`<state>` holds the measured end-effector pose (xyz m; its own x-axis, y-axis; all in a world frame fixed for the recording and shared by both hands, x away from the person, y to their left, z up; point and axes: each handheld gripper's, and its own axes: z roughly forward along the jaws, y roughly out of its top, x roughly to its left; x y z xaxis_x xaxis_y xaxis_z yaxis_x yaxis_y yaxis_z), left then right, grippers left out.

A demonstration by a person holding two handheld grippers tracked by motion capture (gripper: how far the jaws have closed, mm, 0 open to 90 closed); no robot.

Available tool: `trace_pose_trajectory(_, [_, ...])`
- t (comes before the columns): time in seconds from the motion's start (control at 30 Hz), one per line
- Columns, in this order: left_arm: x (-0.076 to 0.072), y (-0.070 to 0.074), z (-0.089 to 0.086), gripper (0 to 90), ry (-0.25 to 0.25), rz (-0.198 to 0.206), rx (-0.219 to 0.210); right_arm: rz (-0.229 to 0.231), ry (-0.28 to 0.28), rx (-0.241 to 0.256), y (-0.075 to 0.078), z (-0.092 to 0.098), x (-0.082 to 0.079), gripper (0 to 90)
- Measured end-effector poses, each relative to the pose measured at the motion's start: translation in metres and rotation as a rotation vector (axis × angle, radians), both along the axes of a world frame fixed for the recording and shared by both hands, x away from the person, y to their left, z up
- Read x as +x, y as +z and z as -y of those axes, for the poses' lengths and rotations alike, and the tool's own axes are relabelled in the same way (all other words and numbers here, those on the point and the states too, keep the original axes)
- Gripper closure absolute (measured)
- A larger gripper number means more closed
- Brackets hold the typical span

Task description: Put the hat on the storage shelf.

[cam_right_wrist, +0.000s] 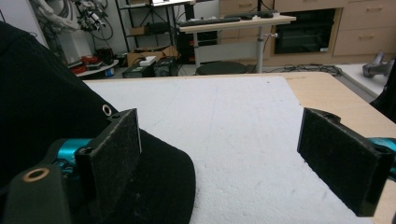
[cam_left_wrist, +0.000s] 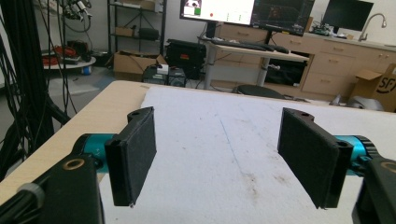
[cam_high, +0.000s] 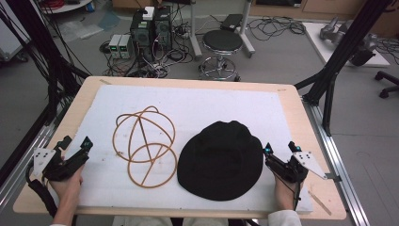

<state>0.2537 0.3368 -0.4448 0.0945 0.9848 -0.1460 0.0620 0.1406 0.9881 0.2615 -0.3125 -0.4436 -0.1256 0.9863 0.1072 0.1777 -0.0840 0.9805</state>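
Both grippers are resting spread and empty — the left gripper (cam_high: 74, 143) near the desk's (cam_high: 291, 101) left edge, the right gripper (cam_high: 280, 148) just beside the black hat (cam_high: 221, 160) — the wire frame (cam_high: 145, 146) lying between them.

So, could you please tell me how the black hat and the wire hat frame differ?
The black hat is solid, dark fabric lying flat; the wire hat frame is an open tan skeleton of thin hoops. The hat lies by the right gripper, the frame nearer the left gripper. Both rest on the white mat.
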Motion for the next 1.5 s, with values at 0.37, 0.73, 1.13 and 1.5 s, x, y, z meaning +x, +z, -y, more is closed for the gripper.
trace_pose_trajectory(0.37, [0.0, -0.0002, -0.0002, 28.2, 0.006, 0.0, -0.003, -0.003, -0.002, 0.005, -0.0001, 0.0006, -0.0007, 12.7])
trace_pose_trajectory(0.73, [-0.0005, -0.0001, -0.001, 28.2, 0.014, 0.001, -0.006, -0.012, -0.005, 0.014, -0.0005, 0.0006, -0.0008, 12.7])
trace_pose_trajectory(1.13, [0.0003, -0.0005, -0.0025, 28.3, 0.012, -0.002, -0.032, -0.008, 0.016, 0.005, -0.0001, -0.001, -0.0011, 12.7])
trace_pose_trajectory(1.5, [-0.0001, 0.0001, -0.0034, 28.3, 0.009, 0.002, -0.057, 0.019, 0.073, -0.01, 0.0041, -0.0092, -0.0045, 12.7])
